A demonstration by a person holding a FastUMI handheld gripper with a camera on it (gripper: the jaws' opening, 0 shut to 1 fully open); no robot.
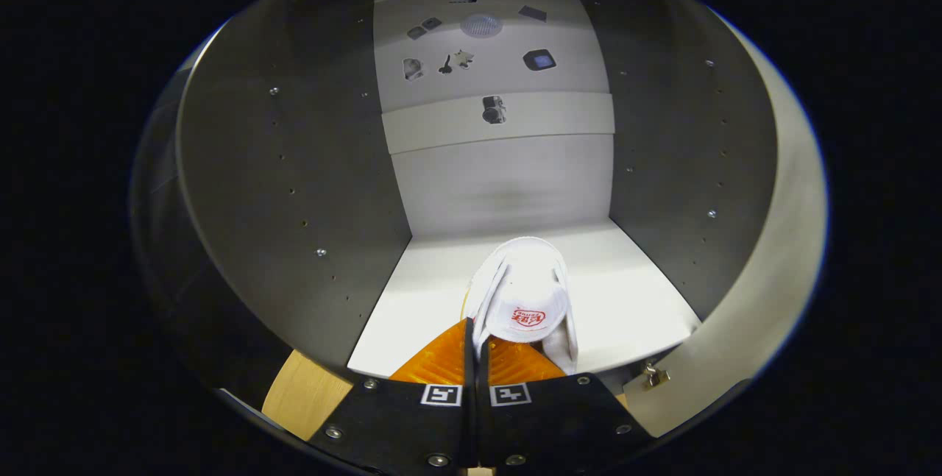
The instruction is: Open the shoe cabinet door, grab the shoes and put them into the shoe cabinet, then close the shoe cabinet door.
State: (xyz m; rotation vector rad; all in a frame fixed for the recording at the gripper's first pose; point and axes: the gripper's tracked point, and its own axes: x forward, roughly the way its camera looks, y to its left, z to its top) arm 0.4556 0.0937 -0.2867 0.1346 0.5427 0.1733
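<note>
I look into the open shoe cabinet (294, 189), with its dark side walls and pale back panel. My gripper (475, 336) is shut on the white slippers (526, 292), which bear a red logo. The fingers pinch the slippers' left edge, and the pair reaches forward over the white shelf floor (633, 299) inside the cabinet. I cannot tell whether the slippers touch the shelf. The open cabinet door (780, 255) stands to the right of the fingers, seen edge-on.
The back panel (500, 123) carries several small dark marks and a round mesh patch. A metal catch (653, 377) sits at the door's lower corner. A wooden surface (302, 395) shows below the shelf at the left. Both side walls stand close.
</note>
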